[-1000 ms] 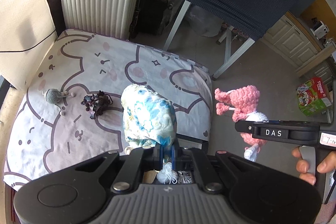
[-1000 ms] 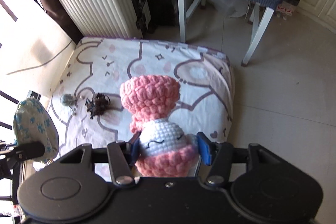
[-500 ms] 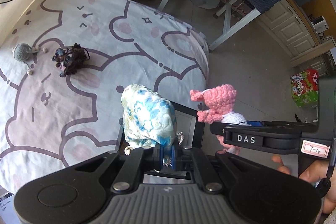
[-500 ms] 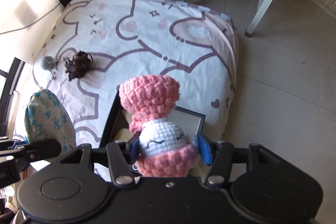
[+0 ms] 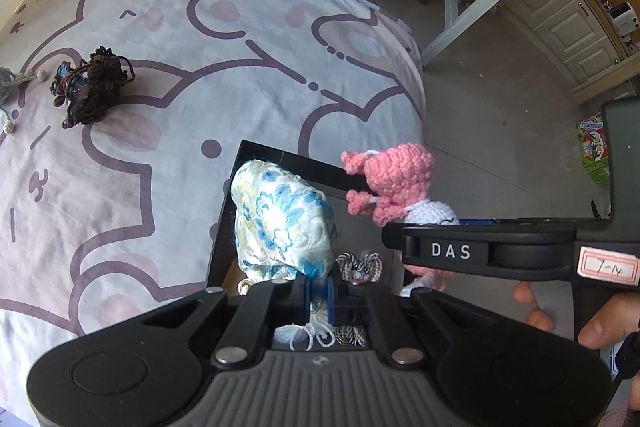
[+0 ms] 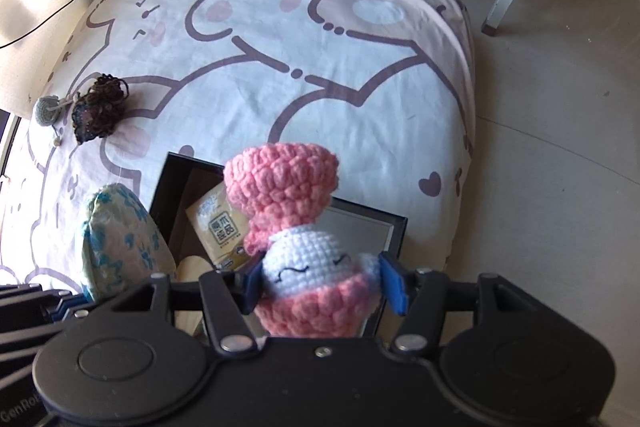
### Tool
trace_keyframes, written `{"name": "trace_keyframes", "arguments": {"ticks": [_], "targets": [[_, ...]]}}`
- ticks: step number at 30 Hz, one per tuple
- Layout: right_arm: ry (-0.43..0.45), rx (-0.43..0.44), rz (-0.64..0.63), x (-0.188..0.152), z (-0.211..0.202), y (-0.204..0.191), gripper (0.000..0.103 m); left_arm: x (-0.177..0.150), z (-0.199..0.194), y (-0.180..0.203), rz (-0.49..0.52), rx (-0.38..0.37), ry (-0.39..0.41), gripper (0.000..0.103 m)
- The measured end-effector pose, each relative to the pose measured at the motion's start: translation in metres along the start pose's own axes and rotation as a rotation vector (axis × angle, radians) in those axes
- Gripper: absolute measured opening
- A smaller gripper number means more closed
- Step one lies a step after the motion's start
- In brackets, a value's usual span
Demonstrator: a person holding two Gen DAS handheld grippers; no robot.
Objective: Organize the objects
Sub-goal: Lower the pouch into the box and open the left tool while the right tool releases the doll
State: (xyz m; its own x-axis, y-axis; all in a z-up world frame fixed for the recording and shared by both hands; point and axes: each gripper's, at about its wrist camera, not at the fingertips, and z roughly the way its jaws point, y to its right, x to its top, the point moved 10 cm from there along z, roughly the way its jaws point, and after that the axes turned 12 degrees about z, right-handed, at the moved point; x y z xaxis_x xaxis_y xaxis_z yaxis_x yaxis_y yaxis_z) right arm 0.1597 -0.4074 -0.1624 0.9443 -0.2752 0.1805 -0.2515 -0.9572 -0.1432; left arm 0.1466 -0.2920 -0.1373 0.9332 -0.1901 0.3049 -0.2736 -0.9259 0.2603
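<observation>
We hold both toys over the black box at the bed's near edge, ready to drop in: left gripper pinches the floral pouch, right gripper clamps the crocheted doll.

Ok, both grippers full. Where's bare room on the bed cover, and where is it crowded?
The bed cover is bare from the dark yarn bundle across to its floor-side edge. The black box below both grippers is crowded: a yellow packet and trinkets already lie inside.
</observation>
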Motion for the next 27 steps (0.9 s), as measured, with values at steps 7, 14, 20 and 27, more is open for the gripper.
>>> {"name": "trace_keyframes", "arguments": {"ticks": [7,14,20,27], "targets": [[0.002,0.011,0.064,-0.004,0.003,0.011,0.079,0.001,0.006,-0.014,-0.050,0.038,-0.021,0.037],[0.001,0.011,0.087,-0.009,-0.010,0.016,0.079,0.002,-0.007,-0.013,-0.031,0.054,-0.036,0.042],[0.009,0.010,0.088,-0.009,-0.026,0.016,0.079,0.003,-0.020,-0.014,-0.029,0.058,-0.045,0.046],[0.048,0.025,0.055,0.000,-0.054,0.003,0.079,0.020,-0.043,-0.028,-0.049,0.073,-0.016,0.050]]}}
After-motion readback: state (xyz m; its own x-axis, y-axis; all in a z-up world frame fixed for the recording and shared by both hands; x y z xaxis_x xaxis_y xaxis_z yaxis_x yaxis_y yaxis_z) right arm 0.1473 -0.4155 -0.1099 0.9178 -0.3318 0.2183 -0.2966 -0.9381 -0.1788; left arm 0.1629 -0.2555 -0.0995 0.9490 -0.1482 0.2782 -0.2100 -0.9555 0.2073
